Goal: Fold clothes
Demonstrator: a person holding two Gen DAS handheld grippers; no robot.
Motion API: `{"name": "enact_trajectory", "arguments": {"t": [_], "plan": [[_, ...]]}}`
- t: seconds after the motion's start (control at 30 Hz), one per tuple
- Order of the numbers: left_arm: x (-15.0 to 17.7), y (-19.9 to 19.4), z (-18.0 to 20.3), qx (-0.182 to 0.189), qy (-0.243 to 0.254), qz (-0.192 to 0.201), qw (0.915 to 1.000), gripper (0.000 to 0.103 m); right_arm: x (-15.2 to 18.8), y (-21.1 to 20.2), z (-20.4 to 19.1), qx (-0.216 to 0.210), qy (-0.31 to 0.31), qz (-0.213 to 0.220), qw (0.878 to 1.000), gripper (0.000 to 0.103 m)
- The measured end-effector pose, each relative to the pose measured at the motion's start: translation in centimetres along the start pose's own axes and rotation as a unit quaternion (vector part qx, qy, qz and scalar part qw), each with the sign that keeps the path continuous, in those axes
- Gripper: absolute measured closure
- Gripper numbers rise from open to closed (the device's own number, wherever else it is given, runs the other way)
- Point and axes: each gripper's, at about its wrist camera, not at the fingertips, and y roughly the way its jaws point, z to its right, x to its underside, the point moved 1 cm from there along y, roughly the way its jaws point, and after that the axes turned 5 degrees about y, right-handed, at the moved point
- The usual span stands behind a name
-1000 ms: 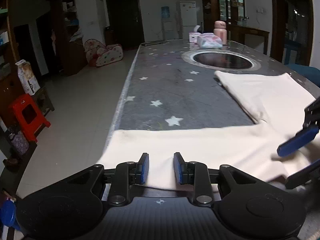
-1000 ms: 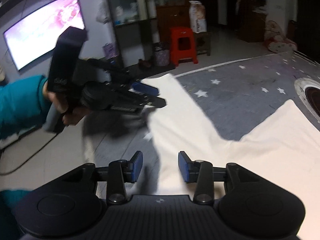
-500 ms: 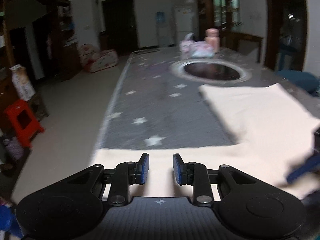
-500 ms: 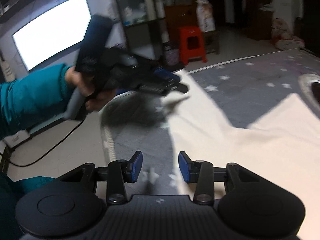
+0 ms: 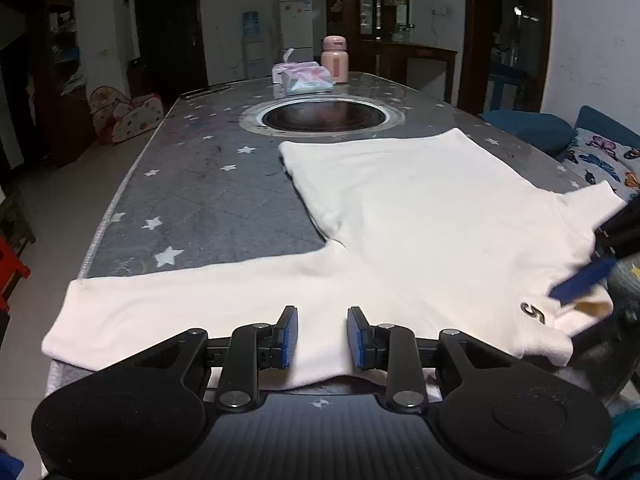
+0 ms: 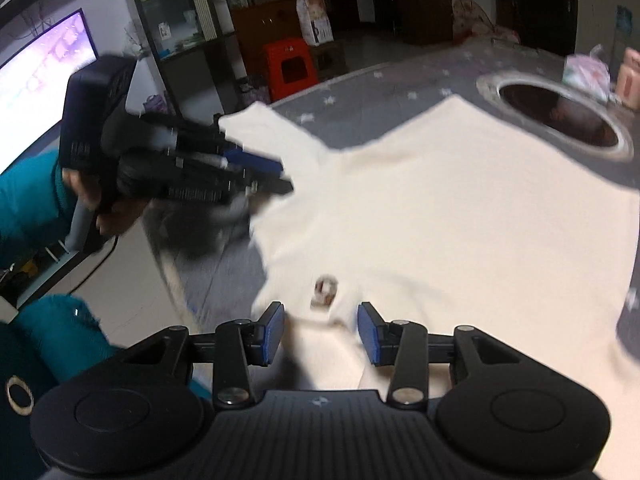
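Observation:
A cream long-sleeved top (image 5: 420, 216) lies spread flat on the grey star-patterned table (image 5: 192, 200), collar at the near edge. It also shows in the right wrist view (image 6: 460, 208). My left gripper (image 5: 322, 336) is open and empty just above the near edge of the left sleeve. My right gripper (image 6: 322, 334) is open and empty over the collar, close to a small logo (image 6: 325, 290). The right gripper's blue finger (image 5: 582, 280) shows at the right of the left wrist view, next to the logo (image 5: 532, 312).
A round dark hotplate (image 5: 322, 118) is set into the table beyond the top. A tissue pack (image 5: 306, 78) and a pink flask (image 5: 335, 60) stand at the far end. A red stool (image 6: 290, 64) and a lit television (image 6: 36, 80) are off the table.
Both grippers have swung right along the near edge. The left one now faces the sleeve near the shoulder, and the right one has come over the collar. Both stay open.

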Motion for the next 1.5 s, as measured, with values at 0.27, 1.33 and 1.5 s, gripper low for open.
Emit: {"name": "enact_trajectory", "arguments": {"t": [0.27, 1.33, 1.5], "plan": [[-2.5, -0.6, 0.7, 0.012, 0.001, 0.022, 0.9997, 0.071, 1.8, -3.8, 1.0, 0.021, 0.044, 0.055, 0.997, 0.056], [-6.5, 4.7, 16.1, 0.19, 0.108, 0.011, 0.9758, 0.065, 13.1, -13.9, 14.6, 0.274, 0.313, 0.152, 0.897, 0.056], [-6.7, 4.9, 16.8, 0.195, 0.112, 0.009, 0.9743, 0.063, 15.1, -15.4, 17.8, 0.325, 0.367, 0.163, 0.857, 0.057]]}}
